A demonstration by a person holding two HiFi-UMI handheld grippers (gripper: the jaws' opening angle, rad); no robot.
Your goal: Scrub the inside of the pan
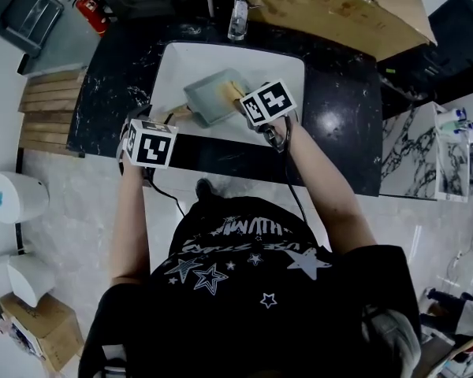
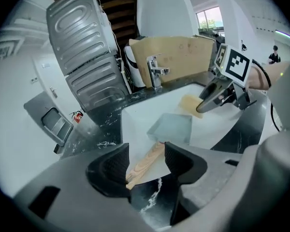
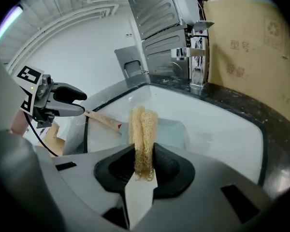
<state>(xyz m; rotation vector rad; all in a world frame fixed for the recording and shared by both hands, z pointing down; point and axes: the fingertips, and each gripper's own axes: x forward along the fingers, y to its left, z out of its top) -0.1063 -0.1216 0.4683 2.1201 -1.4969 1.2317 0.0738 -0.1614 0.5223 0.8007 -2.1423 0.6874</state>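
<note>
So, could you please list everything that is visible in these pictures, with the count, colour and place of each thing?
sink: one, white, set in the countertop
countertop: one, black with white veins, around the sink
pan: one, grey-blue with a wooden handle, lying in the sink
sponge: one, yellow, above the pan
tap: one, metal, behind the sink
cardboard: one piece, brown, behind the tap
fire extinguisher: one, red, beyond the countertop's left end
bin: one, white, on the floor at the left
left gripper: one, grey, jaws open and empty, above the pan's handle
right gripper: one, grey, jaws shut on the sponge
</note>
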